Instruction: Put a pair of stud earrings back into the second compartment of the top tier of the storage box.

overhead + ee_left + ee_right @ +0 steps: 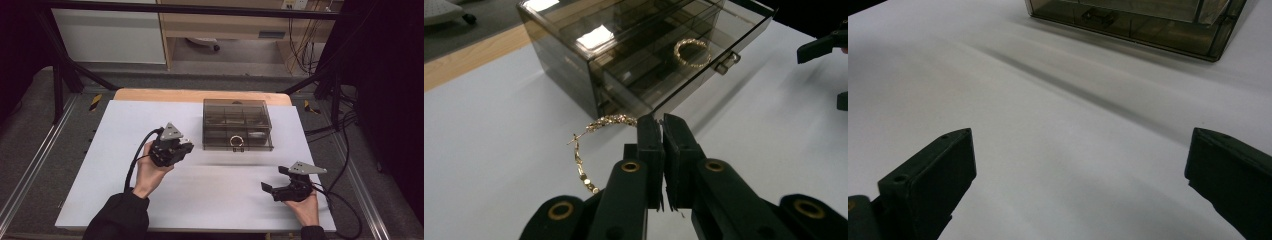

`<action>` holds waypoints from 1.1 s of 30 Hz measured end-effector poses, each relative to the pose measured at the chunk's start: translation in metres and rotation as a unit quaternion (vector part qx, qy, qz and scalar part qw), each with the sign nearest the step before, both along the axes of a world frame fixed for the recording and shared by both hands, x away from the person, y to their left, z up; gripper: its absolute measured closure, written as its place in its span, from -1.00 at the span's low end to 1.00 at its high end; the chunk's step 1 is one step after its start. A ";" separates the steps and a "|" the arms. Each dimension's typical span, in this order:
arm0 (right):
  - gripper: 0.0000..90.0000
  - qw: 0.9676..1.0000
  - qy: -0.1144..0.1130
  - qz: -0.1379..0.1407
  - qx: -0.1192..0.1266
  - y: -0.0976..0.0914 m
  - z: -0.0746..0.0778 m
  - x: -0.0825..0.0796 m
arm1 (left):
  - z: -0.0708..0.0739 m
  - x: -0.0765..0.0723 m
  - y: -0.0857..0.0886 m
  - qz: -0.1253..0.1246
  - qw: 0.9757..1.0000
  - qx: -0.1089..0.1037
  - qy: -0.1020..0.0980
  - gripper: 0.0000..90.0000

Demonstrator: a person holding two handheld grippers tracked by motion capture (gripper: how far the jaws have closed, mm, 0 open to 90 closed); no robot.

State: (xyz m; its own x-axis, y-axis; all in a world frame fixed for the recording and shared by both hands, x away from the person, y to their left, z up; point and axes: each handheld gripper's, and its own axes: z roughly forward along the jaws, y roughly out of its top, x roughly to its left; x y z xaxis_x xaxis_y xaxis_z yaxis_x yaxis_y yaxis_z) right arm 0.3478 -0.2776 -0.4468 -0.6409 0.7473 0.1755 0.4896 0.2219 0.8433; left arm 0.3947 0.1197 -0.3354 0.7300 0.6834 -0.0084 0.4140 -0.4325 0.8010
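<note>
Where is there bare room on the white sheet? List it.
Free: the wide strip between the smoked box and the near edge, between the left tongs, shut on a gold hoop, and the open right tongs; also left of the box. Crowded only at the box.

Obstacle: smoky transparent plastic drawer box [237, 124] stands at the far middle of the white table sheet [115, 150].
Open room left: bare sheet left of the box.
Open room front: bare sheet between the box and the near edge.
Sides: black frame posts [57, 85] flank the table.
</note>
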 end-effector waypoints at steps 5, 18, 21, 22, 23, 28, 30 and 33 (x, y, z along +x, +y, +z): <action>-0.99 1.000 -0.002 0.000 0.000 0.000 0.000 0.000 | 0.006 0.009 -0.021 -0.009 1.000 -0.001 -0.001 0.92; -0.99 1.000 -0.002 0.001 0.002 -0.001 0.001 0.000 | 0.007 0.030 -0.076 -0.029 1.000 -0.007 0.008 0.92; -0.99 1.000 -0.003 0.000 0.004 -0.001 0.001 0.000 | 0.005 0.033 -0.085 -0.033 0.999 -0.004 0.009 0.92; -0.99 1.000 -0.003 0.000 0.004 -0.001 0.001 0.000 | 0.005 0.035 -0.089 -0.033 0.999 -0.005 0.010 0.92; -0.99 1.000 -0.002 0.001 0.003 -0.001 0.001 0.000 | 0.004 0.036 -0.093 -0.035 0.999 -0.004 0.009 0.92; -0.99 1.000 -0.003 0.001 0.004 -0.001 0.001 0.000 | -0.001 0.043 -0.109 -0.044 0.999 -0.006 0.006 0.92; -0.99 1.000 -0.004 0.002 0.004 -0.001 0.001 0.000 | -0.004 0.047 -0.112 -0.044 0.999 -0.005 0.007 0.92; -0.99 1.000 -0.004 0.002 0.004 -0.001 0.001 0.000 | -0.009 0.053 -0.115 -0.043 0.999 -0.010 0.013 0.91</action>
